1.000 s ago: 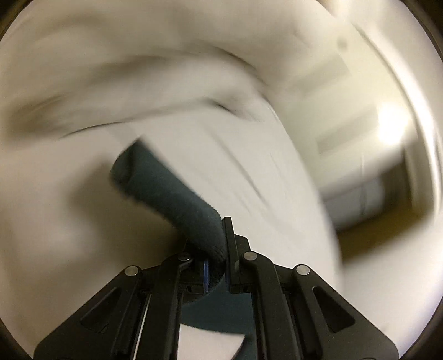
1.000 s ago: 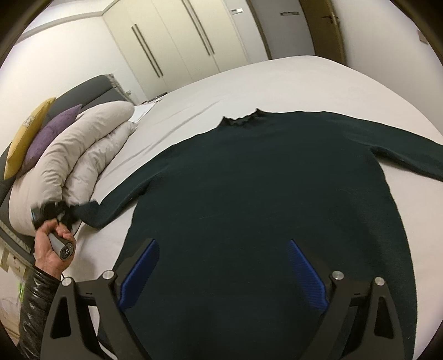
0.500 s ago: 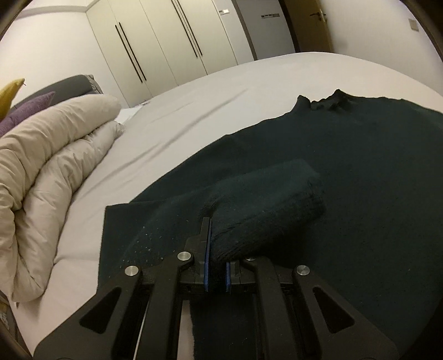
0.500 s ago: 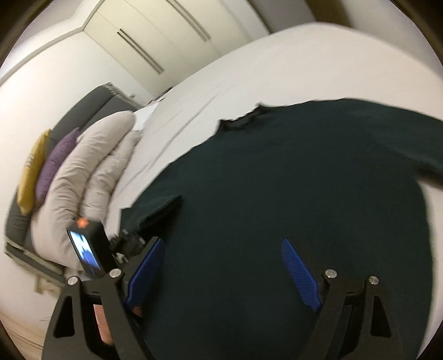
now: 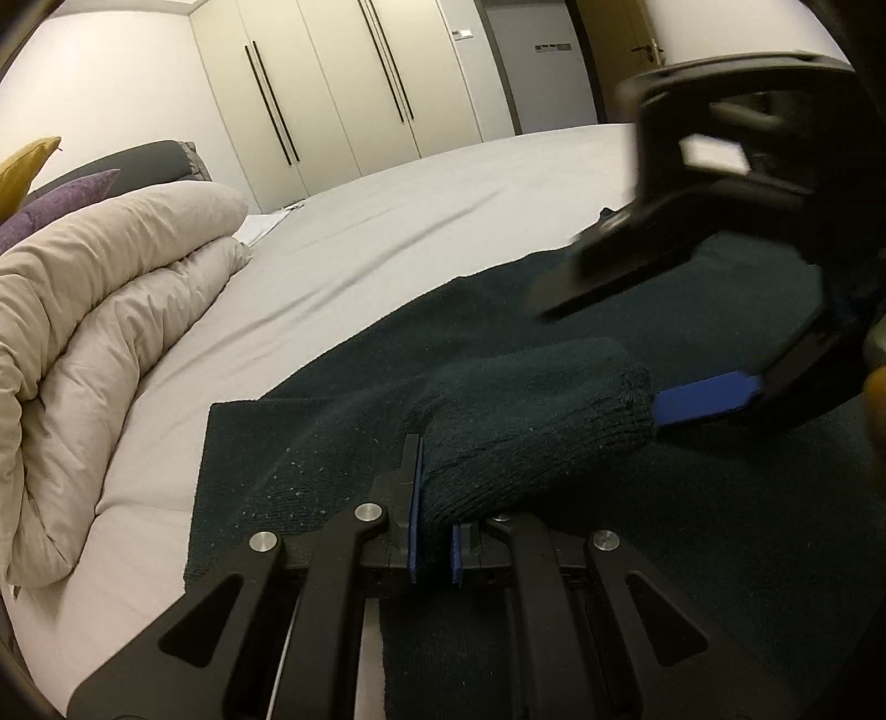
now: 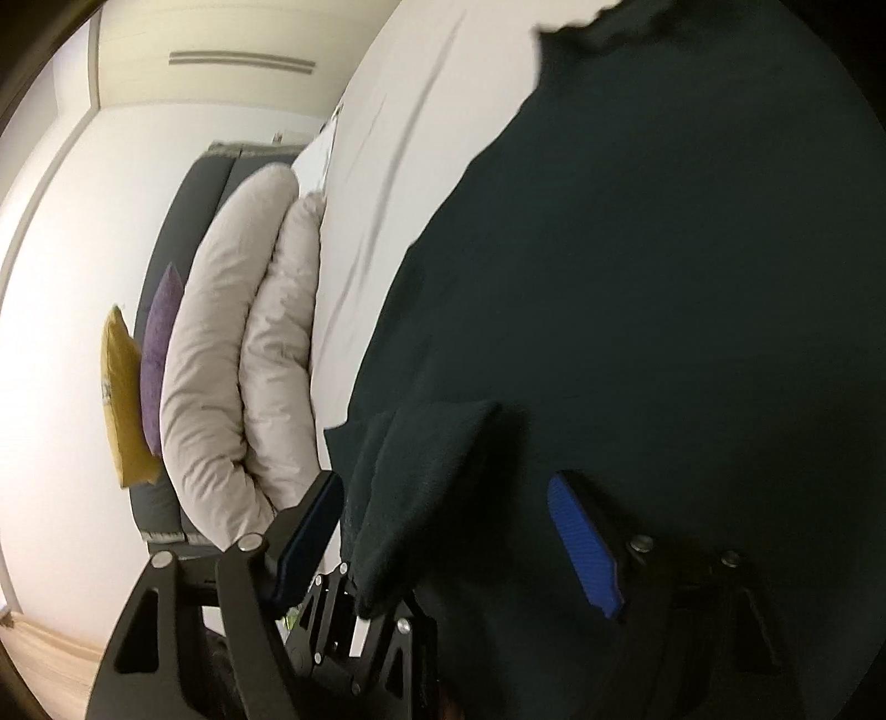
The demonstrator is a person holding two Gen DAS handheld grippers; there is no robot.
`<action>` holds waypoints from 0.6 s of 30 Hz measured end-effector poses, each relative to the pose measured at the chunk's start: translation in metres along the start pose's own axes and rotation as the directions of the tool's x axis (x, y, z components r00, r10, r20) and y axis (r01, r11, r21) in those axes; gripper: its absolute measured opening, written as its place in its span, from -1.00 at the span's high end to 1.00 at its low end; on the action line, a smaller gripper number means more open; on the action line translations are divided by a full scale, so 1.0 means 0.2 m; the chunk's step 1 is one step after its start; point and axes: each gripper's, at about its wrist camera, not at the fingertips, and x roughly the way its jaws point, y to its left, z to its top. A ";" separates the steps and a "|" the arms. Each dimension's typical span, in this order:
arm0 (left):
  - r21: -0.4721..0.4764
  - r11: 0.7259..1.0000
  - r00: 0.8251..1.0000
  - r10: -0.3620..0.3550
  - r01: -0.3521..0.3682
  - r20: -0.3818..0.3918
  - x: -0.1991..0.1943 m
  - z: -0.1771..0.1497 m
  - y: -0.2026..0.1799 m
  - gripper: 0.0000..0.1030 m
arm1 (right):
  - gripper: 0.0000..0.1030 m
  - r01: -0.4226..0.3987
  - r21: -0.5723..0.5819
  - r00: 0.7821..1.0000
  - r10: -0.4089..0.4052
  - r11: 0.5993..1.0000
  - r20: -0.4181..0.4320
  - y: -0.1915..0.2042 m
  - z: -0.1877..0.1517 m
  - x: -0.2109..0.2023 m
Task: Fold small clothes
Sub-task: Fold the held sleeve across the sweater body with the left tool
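A dark green knit sweater [image 5: 387, 376] [image 6: 664, 277] lies flat on the bed. Its left sleeve [image 5: 526, 421] [image 6: 432, 476] is doubled back over the body, and my left gripper [image 5: 434, 515] [image 6: 360, 603] is shut on it near the cuff. My right gripper [image 5: 601, 363] [image 6: 443, 537] has come in from the right, rolled on its side. Its jaws are closing, with the free end of the sleeve between the blue pads [image 5: 709, 396]; they stand apart from the knit on both sides.
A rolled beige duvet [image 5: 99, 310] [image 6: 238, 343] lies along the bed's [image 5: 415, 210] left side. Purple [image 6: 160, 343] and yellow cushions [image 6: 119, 399] lean on the grey headboard. Wardrobe doors [image 5: 332, 83] and a room door [image 5: 620, 44] stand behind.
My left gripper carried the sleeve over onto the sweater's body and then held still. My right gripper swept left and down to the sleeve end, rolled over, and its jaws narrowed.
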 end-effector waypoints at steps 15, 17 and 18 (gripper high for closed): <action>-0.207 0.928 0.951 -0.294 0.308 0.097 -0.12 0.06 0.19 0.51 | 0.82 0.160 -0.242 0.984 -0.135 0.957 0.115 0.14 0.11 -0.21; -0.284 0.889 0.932 -0.324 0.359 0.163 -0.16 0.06 0.30 0.07 | 0.82 0.192 -0.244 0.976 -0.158 0.950 0.152 0.11 0.15 -0.29; -0.325 0.879 0.934 -0.297 0.348 0.196 -0.18 0.05 0.36 -0.39 | 0.82 0.212 -0.235 0.969 -0.173 0.949 0.175 0.08 0.17 -0.35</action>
